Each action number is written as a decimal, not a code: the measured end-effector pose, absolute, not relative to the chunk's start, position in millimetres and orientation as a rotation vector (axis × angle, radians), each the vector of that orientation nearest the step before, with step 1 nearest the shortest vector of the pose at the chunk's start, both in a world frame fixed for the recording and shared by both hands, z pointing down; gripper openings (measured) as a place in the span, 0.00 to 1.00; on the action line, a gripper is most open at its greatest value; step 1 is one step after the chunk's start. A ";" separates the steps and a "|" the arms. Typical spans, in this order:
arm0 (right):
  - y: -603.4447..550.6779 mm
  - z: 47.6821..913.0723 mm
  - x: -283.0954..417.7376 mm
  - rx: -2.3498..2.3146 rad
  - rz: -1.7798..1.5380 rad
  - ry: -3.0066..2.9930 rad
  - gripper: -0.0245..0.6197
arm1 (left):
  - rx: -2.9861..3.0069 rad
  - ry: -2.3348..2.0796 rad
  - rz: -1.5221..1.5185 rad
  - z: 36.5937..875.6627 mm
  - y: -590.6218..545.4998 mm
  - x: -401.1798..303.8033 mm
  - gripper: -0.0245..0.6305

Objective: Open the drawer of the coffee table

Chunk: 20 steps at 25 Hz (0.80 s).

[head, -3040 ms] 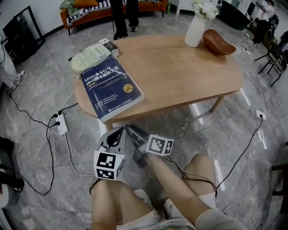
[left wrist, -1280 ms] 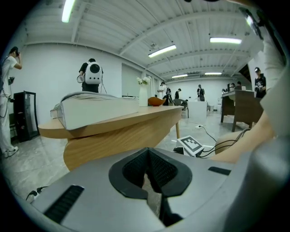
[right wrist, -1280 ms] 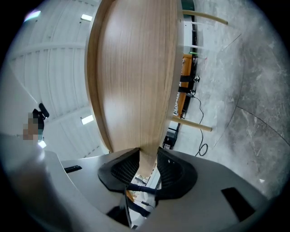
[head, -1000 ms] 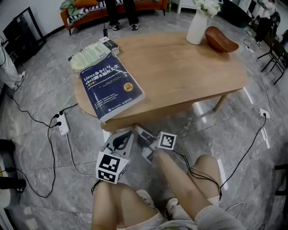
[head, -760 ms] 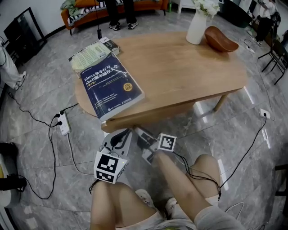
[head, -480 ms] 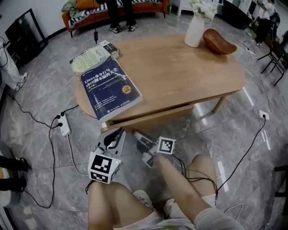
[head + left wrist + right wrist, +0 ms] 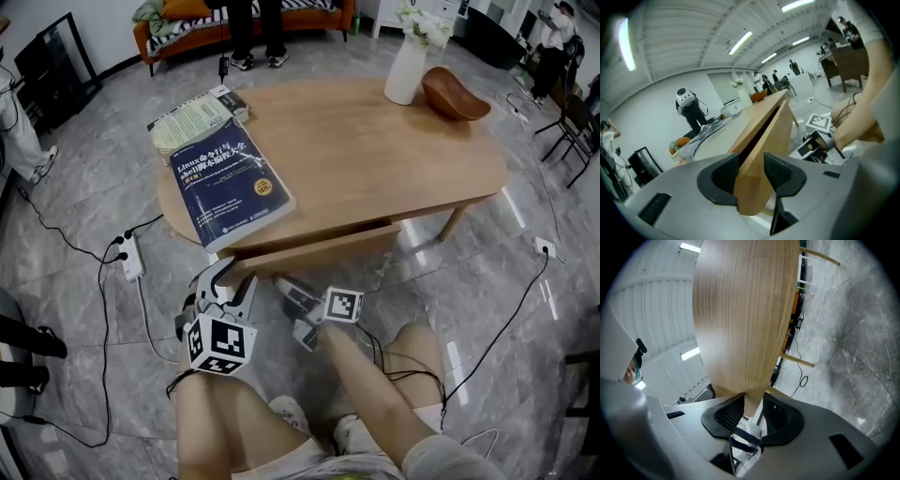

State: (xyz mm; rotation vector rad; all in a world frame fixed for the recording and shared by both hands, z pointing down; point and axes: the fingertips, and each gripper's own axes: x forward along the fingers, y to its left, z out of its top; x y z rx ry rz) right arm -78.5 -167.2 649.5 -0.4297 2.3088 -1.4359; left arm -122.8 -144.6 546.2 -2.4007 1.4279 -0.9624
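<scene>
- Clamping the bottom edge of the drawer, the right gripper has its pads pressed on both faces of the wooden front
- The left gripper has let go: its jaws have just been opening and now stand wide, with the left end of the drawer front between them and the pads not squeezing it
- The drawer hangs under the near long side of the coffee table, and its front stands a little way out from beneath the top, with a dark slit showing above it
- I judge the front to be a stiff, smooth wooden board, so the pads could slip on it, and no handle or knob shows
- The best hold looks to be the bottom edge or an end of the board, with the pads flat on both faces and well onto the wood
- It should slide rather than lift, so a straight, level pull toward the person seems right; pulling on one end alone could skew it and make it stick
- The drawer's inside is hidden, so what it holds, and its weight, cannot be told
- On the table top, a white vase holds pale flowers, a brown bowl looks empty, and a blue book overhangs the edge just above the drawer's left end
</scene>
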 end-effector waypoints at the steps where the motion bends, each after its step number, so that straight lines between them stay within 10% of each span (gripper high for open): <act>1: -166.7 649.9 -78.7 -0.434 -1.439 2.318 0.24 | -2.357 1.412 -1.005 549.2 -146.6 -122.8 0.27; 20: -104.7 653.6 -95.0 -0.406 -0.944 3.369 0.24 | -2.305 1.287 -1.177 556.6 -151.2 -116.2 0.25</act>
